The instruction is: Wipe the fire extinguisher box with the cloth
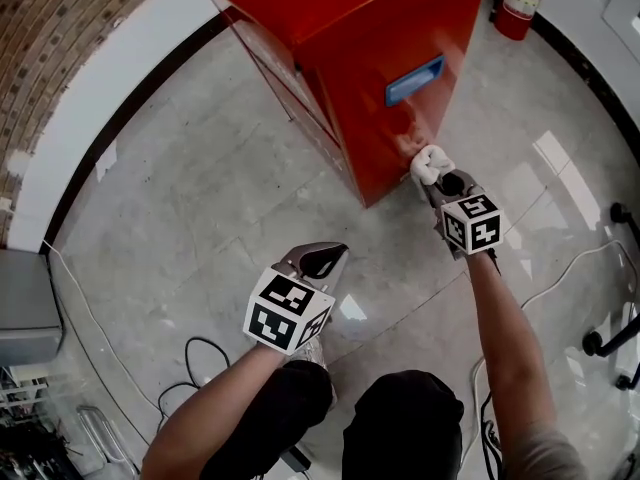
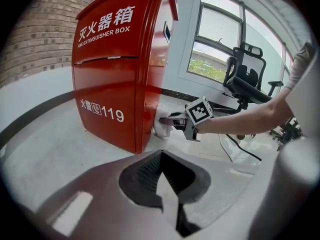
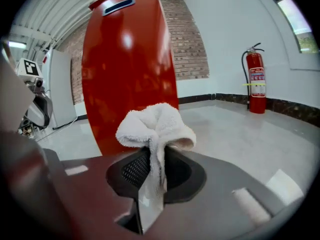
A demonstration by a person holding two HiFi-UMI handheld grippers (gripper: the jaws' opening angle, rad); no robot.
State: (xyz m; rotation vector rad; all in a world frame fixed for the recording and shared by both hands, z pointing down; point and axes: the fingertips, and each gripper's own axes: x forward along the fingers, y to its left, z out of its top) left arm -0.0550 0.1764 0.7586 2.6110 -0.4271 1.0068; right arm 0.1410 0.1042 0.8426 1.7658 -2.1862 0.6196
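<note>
1. Nearest cam in head view: person's legs point(image 1: 400, 423) in dark trousers at the btm, both forearms reaching fwd from there.
2. Just ahead of the knees, the left gripper point(image 1: 322, 260) point(image 2: 161, 159) hangs over bare floor point(image 1: 200, 198), well apart from the box. Its jaws are closed together w/ nothing btwn them.
3. Further out, the right gripper point(image 1: 440, 180) point(image 3: 152, 159) point(image 2: 167, 120) has its jaws clamped on the cloth point(image 1: 430, 163) point(image 3: 155, 124) point(image 2: 161, 126). A narrow strip of the white cloth is pinched btwn the pads, and the rest is bunched in a puff ahead of the tips.
4. Cloth sits low on the box's side face, near the btm edge & front corner, close to the floor. In left gripper view it touches the red panel.
5. The fire extinguisher box point(image 1: 370, 68) point(image 2: 110, 74) point(image 3: 127, 74) is a tall red cabinet standing on the floor, near the floor's edge along the brick wall point(image 1: 60, 38). Front has white lettering & "119". Side face has a blue handle recess point(image 1: 415, 80), above the cloth.
6. A red fire extinguisher point(image 1: 522, 3) point(image 3: 256, 81) stands upright at the floor's far edge against a white wall, well apart from the box.
7. A black office chair point(image 2: 245, 76) stands by the window point(image 2: 215, 39), behind the right forearm in left gripper view.
8. Cables point(image 1: 195, 353) lie loose on the floor beside the person.
</note>
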